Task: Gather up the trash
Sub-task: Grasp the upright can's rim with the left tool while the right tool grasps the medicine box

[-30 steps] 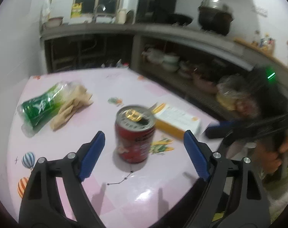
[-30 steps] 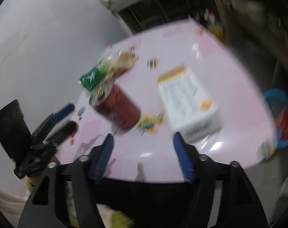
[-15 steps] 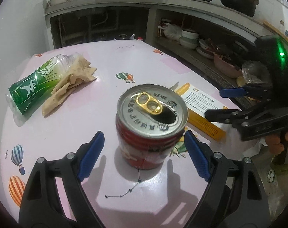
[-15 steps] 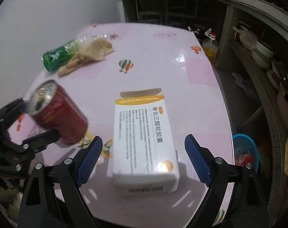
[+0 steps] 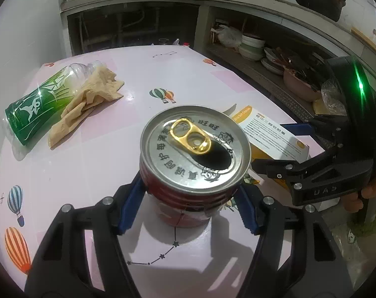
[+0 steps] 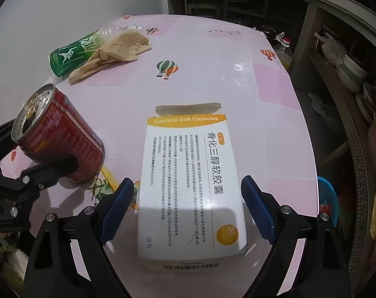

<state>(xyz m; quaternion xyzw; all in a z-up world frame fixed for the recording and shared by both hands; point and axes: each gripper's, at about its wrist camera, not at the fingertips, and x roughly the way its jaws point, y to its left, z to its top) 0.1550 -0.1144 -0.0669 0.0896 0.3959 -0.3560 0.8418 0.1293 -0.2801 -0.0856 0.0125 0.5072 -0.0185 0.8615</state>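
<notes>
Left gripper (image 5: 189,204) fingers pinching red can (image 5: 188,173) on pink worktop (image 6: 212,62). Right gripper (image 6: 188,207) fingers spread wide around white box (image 6: 191,186), not touching.

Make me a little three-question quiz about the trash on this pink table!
1. True or false: the left gripper has closed on the red can.
2. The right gripper straddles which item? A) green bottle B) white medicine box C) crumpled brown paper
3. Fill in: the can's pull tab is colored ____.

Key: 1 true; 2 B; 3 gold.
</notes>
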